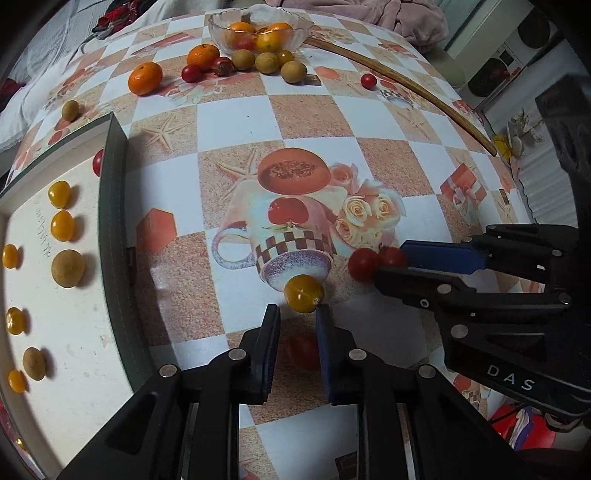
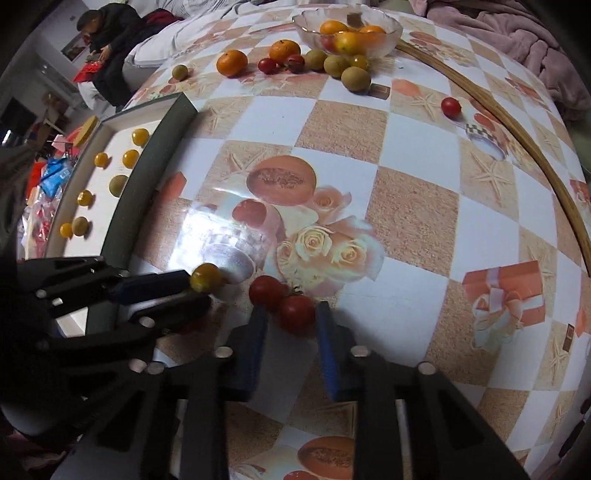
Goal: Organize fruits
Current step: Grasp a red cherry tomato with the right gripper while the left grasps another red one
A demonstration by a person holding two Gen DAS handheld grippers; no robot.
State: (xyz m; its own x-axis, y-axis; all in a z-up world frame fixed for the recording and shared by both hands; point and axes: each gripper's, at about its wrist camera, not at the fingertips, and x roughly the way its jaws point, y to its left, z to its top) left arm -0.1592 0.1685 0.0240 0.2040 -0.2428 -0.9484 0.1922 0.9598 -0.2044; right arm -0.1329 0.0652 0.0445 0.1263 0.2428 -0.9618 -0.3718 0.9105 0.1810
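Note:
My left gripper (image 1: 297,311) points down at the checkered tablecloth and is shut on a yellow cherry tomato (image 1: 304,293), pinched at the very tips. The right wrist view shows that same tomato (image 2: 205,277) at the left gripper's (image 2: 199,288) blue fingertip. My right gripper (image 2: 291,311) is shut on a red cherry tomato (image 2: 296,313); a second red tomato (image 2: 266,291) touches it on the far left side. In the left wrist view, the right gripper (image 1: 391,264) reaches in from the right with the pair of red tomatoes (image 1: 364,264) at its tips.
A white tray with a dark green rim (image 1: 114,221) lies at the left and holds several yellow tomatoes and longans. At the far side, a glass bowl (image 1: 258,33) holds oranges, with mandarins, longans and red tomatoes in front. A lone red tomato (image 1: 368,80) lies near a bamboo strip (image 1: 406,85). A person (image 2: 103,37) sits beyond the table.

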